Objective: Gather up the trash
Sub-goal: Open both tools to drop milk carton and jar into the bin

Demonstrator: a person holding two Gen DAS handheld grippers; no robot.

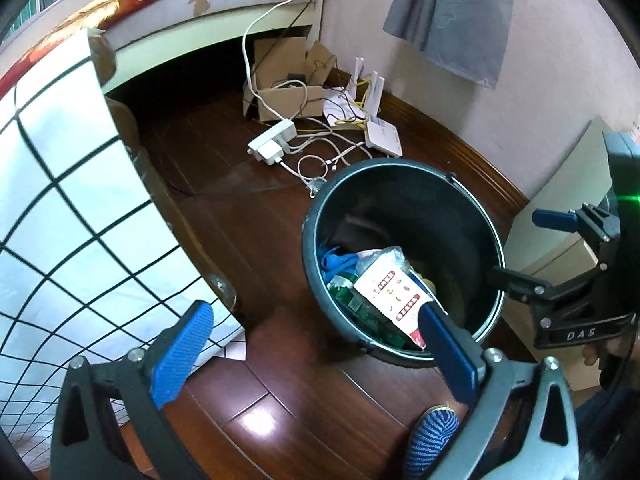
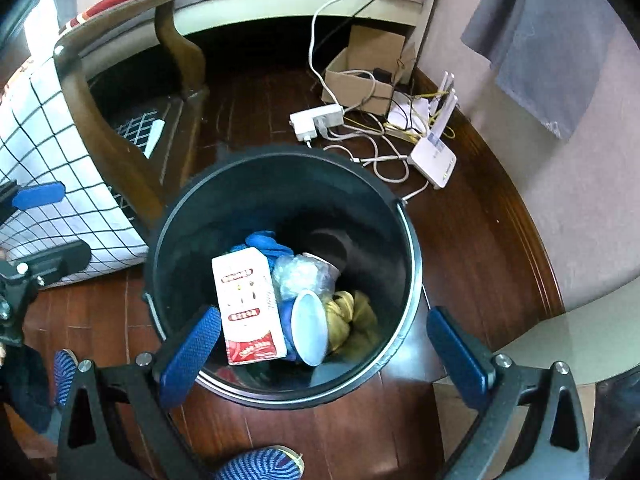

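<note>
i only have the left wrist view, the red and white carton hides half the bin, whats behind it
Observer: In the right wrist view a white cup lies on its side beside the carton.
Operator: anything else under there
Observer: A yellow crumpled cloth sits right of the cup, against the wall of the bin.
Operator: is my right gripper holding anything, i only see it from the side
Observer: No. The right gripper is open over the bin with nothing between its fingers.
</note>
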